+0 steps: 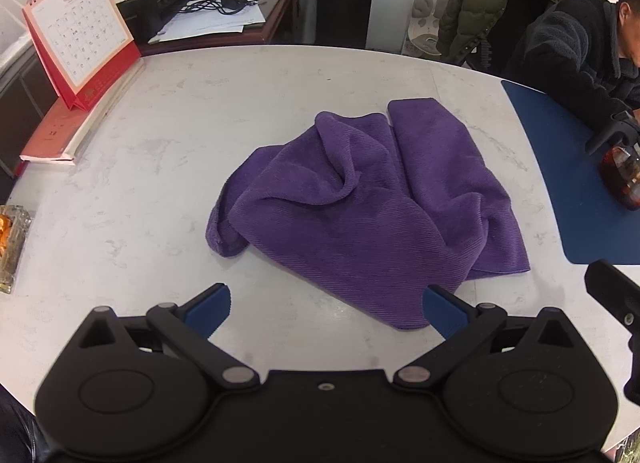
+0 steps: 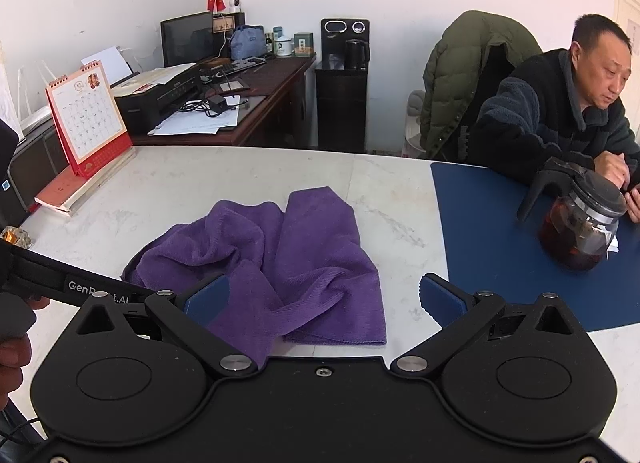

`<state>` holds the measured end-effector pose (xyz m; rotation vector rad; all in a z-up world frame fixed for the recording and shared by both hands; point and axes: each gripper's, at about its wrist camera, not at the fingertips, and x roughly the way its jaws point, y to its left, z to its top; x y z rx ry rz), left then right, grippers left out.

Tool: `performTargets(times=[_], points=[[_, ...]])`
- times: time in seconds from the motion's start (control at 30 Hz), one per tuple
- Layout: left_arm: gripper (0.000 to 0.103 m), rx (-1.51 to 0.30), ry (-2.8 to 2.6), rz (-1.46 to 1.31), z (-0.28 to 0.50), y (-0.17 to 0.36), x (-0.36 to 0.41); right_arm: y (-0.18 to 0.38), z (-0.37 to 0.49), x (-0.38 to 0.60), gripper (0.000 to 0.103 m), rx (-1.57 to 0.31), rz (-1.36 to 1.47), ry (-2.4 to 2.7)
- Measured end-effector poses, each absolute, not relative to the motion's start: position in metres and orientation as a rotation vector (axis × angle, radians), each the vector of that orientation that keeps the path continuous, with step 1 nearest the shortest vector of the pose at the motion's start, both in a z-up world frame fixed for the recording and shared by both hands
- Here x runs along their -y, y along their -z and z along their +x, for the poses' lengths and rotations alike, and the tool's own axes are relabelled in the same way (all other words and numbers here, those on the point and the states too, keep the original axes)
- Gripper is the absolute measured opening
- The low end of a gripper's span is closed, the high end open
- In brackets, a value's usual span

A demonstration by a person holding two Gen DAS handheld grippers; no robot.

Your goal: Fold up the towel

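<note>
Purple towel (image 1: 360, 207) crumpled, ahead of open tongs (image 1: 326, 309)

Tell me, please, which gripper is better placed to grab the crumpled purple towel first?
Probably the left gripper: open, its right finger already touches the crumpled purple microfibre towel at its near corner. The right gripper, also open, seems to hover higher.

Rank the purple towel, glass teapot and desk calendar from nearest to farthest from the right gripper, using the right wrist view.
1. Purple towel, just ahead, reaching under the right gripper.
2. Glass teapot, right, on the blue mat.
3. Desk calendar, far left table edge.
</note>
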<state>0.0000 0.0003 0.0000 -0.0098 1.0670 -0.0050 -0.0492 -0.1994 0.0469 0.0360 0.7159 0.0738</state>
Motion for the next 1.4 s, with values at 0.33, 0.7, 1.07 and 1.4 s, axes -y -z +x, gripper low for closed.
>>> performTargets(times=[0.33, 0.7, 1.07, 1.4], points=[[0.103, -1.087, -0.007, -0.008, 0.001, 0.001, -0.006, -0.047, -0.037, 0.198, 0.103, -0.715, 0.032, -0.084], [0.103, -1.085, 0.004, -0.010, 0.001, 0.002, -0.004, -0.044, -0.041, 0.200, 0.103, -0.714, 0.025, -0.087], [0.103, -1.085, 0.021, -0.014, 0.002, 0.002, -0.003, -0.042, -0.043, 0.204, 0.103, -0.725, 0.020, -0.088], [0.103, -1.086, 0.028, -0.015, 0.003, 0.003, -0.005, -0.042, -0.040, 0.206, 0.103, -0.735, 0.018, -0.089]])
